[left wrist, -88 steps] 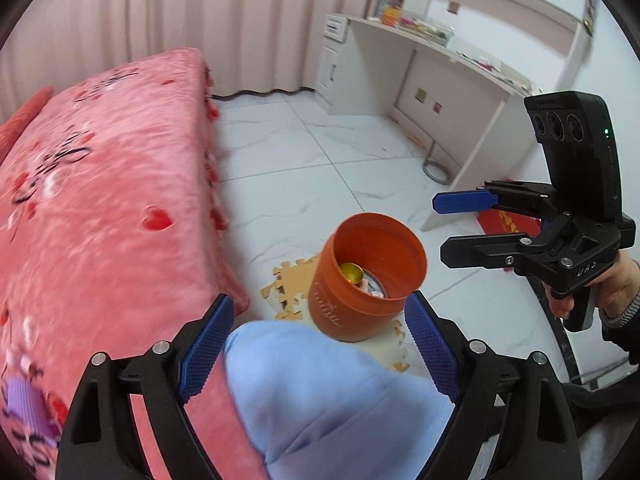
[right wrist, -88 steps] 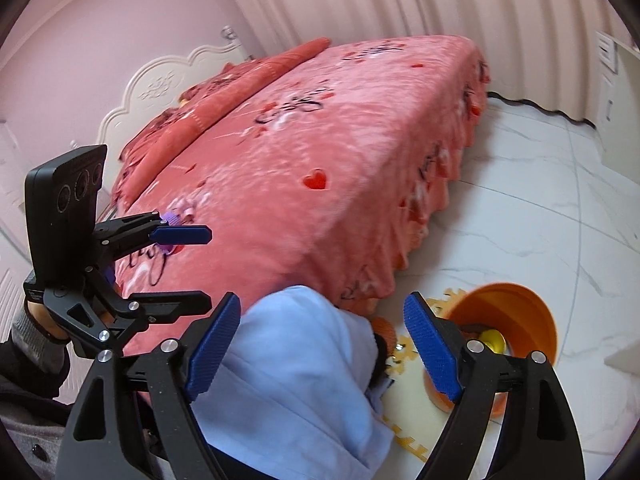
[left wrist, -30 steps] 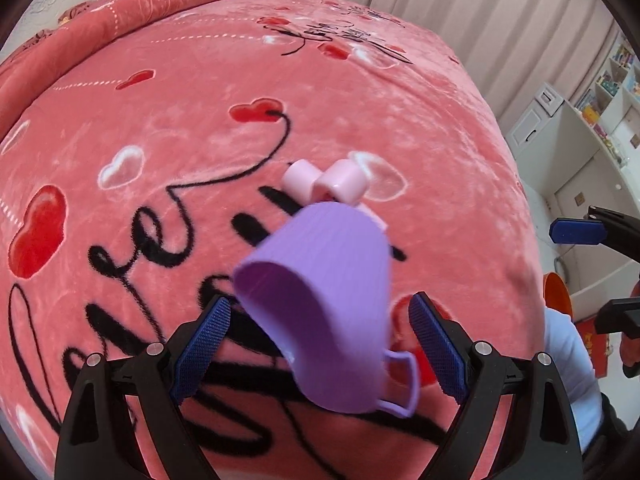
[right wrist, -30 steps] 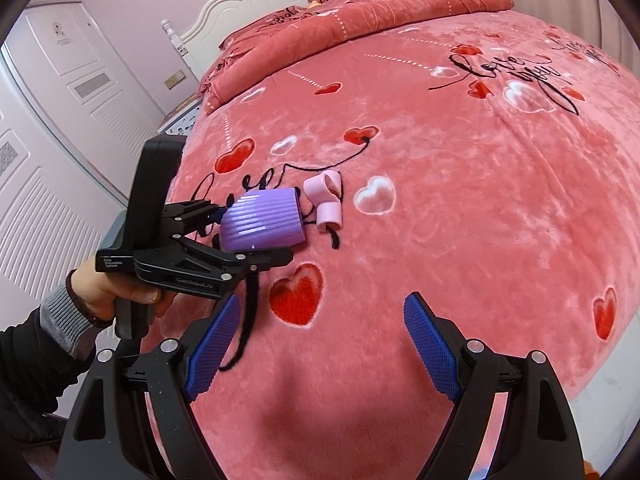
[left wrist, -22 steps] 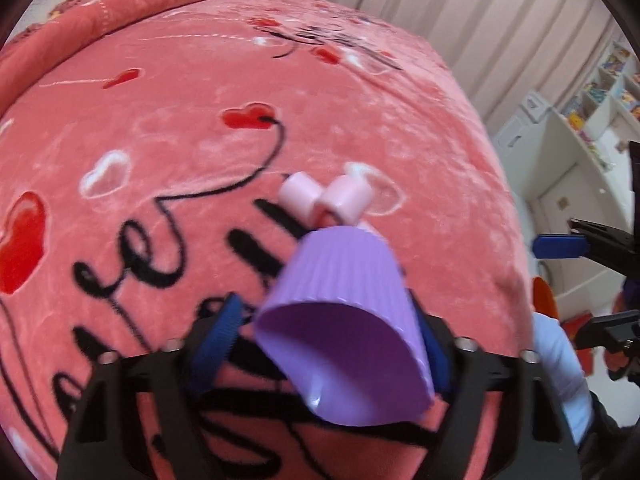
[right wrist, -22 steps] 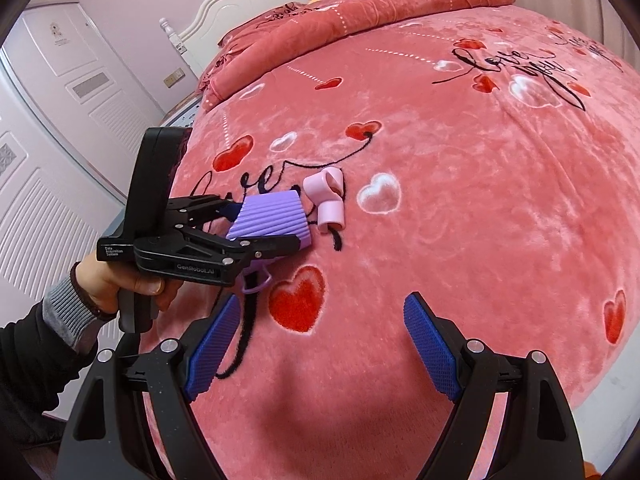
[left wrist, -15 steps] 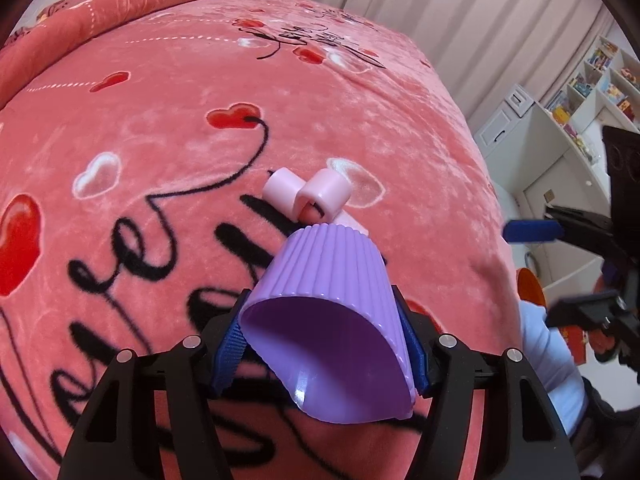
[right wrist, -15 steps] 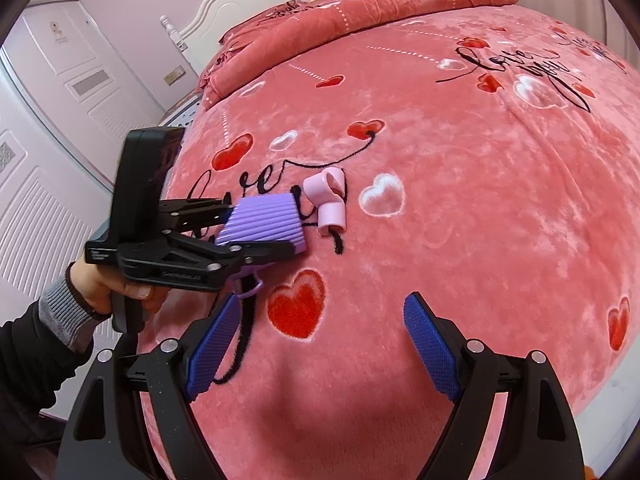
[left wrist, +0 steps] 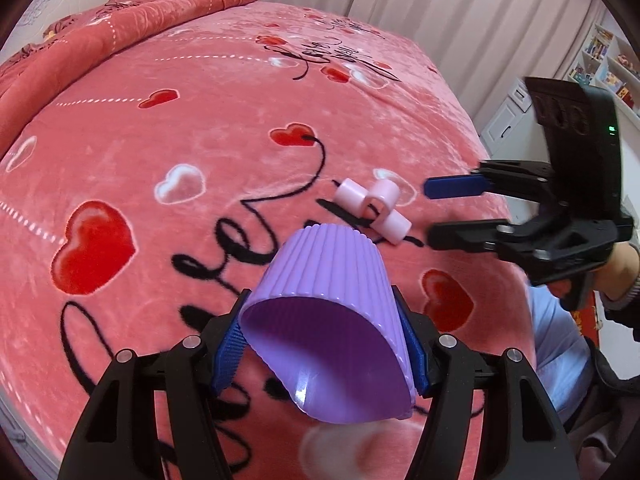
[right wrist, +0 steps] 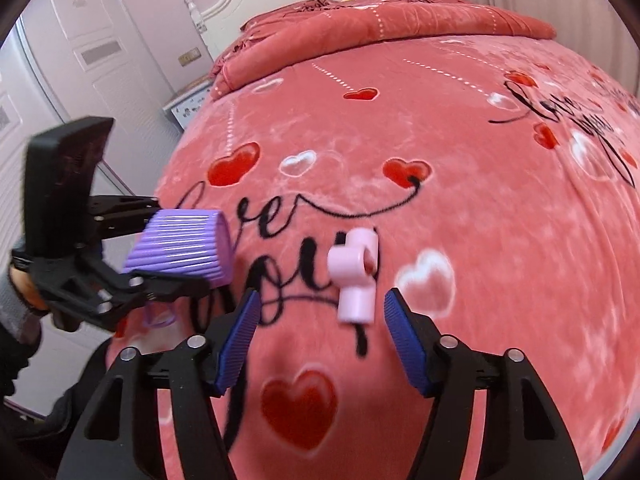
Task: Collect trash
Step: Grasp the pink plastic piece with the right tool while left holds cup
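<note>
My left gripper (left wrist: 322,346) has the ribbed purple silicone cup (left wrist: 332,320) between its fingers, above the pink heart-print bed blanket (left wrist: 180,120). The pale pink T-shaped plastic connector (right wrist: 356,276) lies on the blanket just beyond the cup, and my right gripper (right wrist: 322,338) sits just before it, one finger on either side.

Both handheld tools are matte black plastic frames with silver screw heads (left wrist: 189,341) and ribbed blue rubber finger pads (right wrist: 408,344). Seen from the left wrist camera, the right black two-finger gripper (left wrist: 434,210) carries a black box with a small green light. The hand (left wrist: 618,268) shows bare skin, and a grey knit cuff (right wrist: 16,312) is visible.
</note>
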